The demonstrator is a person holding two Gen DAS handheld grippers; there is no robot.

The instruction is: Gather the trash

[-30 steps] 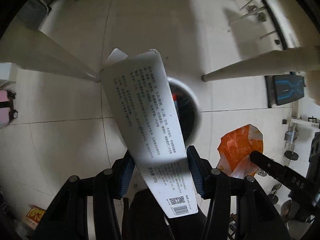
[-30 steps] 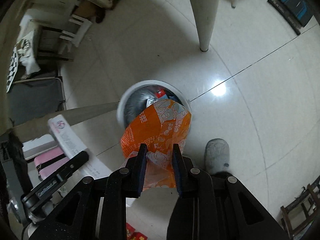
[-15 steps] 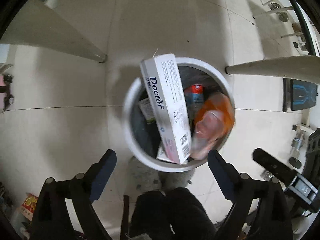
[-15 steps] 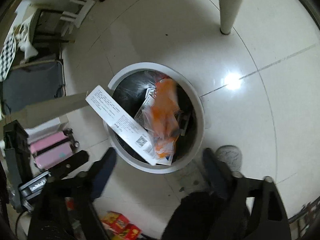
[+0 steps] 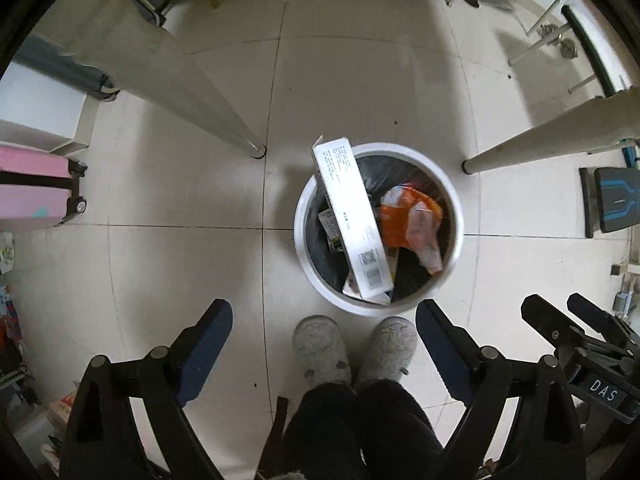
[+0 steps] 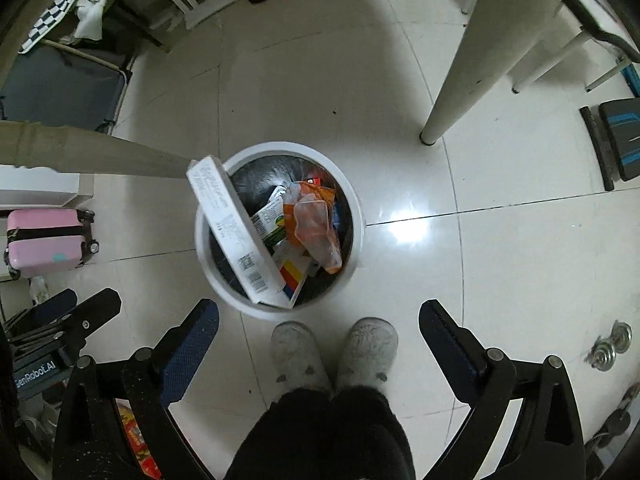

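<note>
Since a second ago you let go of both pieces: the white box [image 5: 352, 216] left your left gripper [image 5: 324, 320] and the orange wrapper [image 5: 412, 220] left your right gripper [image 6: 320, 320], and both had landed in the white bin [image 5: 304, 248]. The box leaned tilted across the bin's left side with one end poking above the rim, and the wrapper lay beside it on the other rubbish. Both sets of jaws stood wide apart and empty above the floor [image 6: 480, 280], with your grey slippers [image 6: 332, 356] just beside the bin.
</note>
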